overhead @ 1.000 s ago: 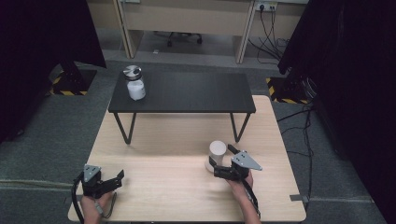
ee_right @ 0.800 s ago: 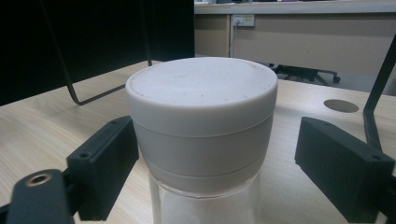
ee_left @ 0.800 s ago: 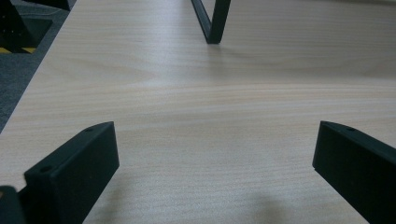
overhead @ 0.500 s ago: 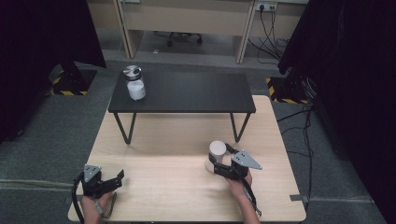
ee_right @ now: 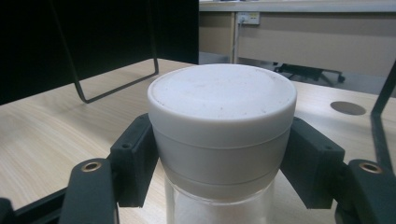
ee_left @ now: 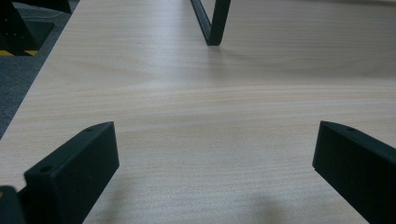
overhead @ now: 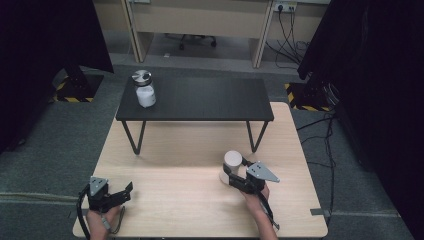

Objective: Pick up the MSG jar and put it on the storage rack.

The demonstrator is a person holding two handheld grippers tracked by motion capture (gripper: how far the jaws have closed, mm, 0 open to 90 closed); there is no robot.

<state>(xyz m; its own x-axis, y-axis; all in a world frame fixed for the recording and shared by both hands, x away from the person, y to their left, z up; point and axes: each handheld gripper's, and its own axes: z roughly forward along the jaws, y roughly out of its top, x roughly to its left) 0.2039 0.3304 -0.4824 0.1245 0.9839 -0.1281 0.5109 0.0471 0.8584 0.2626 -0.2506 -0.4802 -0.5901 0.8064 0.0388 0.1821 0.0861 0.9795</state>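
Note:
A clear jar with a white lid (overhead: 232,159) stands on the pale wooden table (overhead: 190,205), right of the middle. My right gripper (overhead: 230,172) reaches it from the near side. Its jaws have just been closing with the jar between them. In the right gripper view both pads (ee_right: 135,158) press on the sides of the white lid (ee_right: 222,100), so my right gripper (ee_right: 219,154) is shut on it. My left gripper (overhead: 125,192) rests at the near left corner. It (ee_left: 215,163) is open over bare wood, with nothing between its fingers.
A low black table (overhead: 210,97) stands on the far half of the wooden one, and its thin legs come down ahead of both grippers. A second jar with a metal lid (overhead: 144,90) sits on its left end. Grey carpet surrounds the table.

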